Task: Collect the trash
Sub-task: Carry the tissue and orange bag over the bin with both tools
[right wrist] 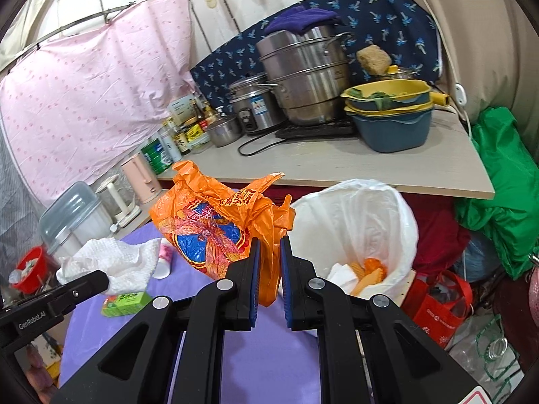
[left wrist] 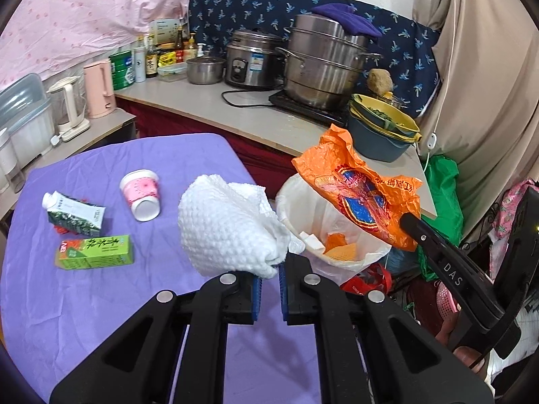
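My left gripper (left wrist: pixel 269 271) is shut on a crumpled white paper towel (left wrist: pixel 229 225) and holds it above the purple table near the bin. My right gripper (right wrist: pixel 270 242) is shut on an orange plastic bag (right wrist: pixel 215 225), which hangs beside the bin's rim; the bag also shows in the left wrist view (left wrist: pixel 363 188). The bin (right wrist: pixel 363 215) has a white liner and holds orange and white scraps. On the table lie a pink cup (left wrist: pixel 141 195) on its side, a crushed carton (left wrist: pixel 72 213) and a green box (left wrist: pixel 94 252).
The purple table (left wrist: pixel 111 309) has its right edge next to the bin. Behind is a counter (left wrist: pixel 235 114) with pots, a rice cooker, bottles and stacked basins (left wrist: pixel 384 131). Red and green bags (right wrist: pixel 438 306) lie on the floor to the right.
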The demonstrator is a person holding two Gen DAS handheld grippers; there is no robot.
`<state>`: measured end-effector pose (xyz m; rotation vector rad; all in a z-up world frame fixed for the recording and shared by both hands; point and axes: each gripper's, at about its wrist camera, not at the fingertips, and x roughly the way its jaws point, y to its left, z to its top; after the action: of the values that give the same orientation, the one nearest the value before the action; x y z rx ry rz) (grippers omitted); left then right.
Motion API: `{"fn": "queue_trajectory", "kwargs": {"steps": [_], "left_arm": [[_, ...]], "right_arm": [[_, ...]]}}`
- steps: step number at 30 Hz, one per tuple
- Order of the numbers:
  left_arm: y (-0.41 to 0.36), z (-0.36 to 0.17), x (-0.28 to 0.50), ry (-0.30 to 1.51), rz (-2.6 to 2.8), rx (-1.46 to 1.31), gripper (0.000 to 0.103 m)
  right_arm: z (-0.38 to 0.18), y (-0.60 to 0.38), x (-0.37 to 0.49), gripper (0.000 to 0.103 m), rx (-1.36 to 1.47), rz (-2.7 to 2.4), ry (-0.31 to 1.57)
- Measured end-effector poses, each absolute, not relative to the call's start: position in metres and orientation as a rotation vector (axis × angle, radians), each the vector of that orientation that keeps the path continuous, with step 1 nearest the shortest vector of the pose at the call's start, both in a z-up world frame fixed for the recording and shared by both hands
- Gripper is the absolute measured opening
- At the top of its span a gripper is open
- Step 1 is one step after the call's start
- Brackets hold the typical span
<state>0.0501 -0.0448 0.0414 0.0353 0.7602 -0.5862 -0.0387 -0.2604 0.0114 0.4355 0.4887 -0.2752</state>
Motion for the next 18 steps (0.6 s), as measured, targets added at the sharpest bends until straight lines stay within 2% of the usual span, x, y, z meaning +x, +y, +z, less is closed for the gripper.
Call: {"fn": "queue_trajectory", "kwargs": {"steps": [18], "left_arm": [[-0.143,0.027,0.057,0.789,-0.694,0.119,0.008]], "right_arm": [[-0.022,-0.342,-0.053,0.011,0.498,-0.417,0.514]]}}
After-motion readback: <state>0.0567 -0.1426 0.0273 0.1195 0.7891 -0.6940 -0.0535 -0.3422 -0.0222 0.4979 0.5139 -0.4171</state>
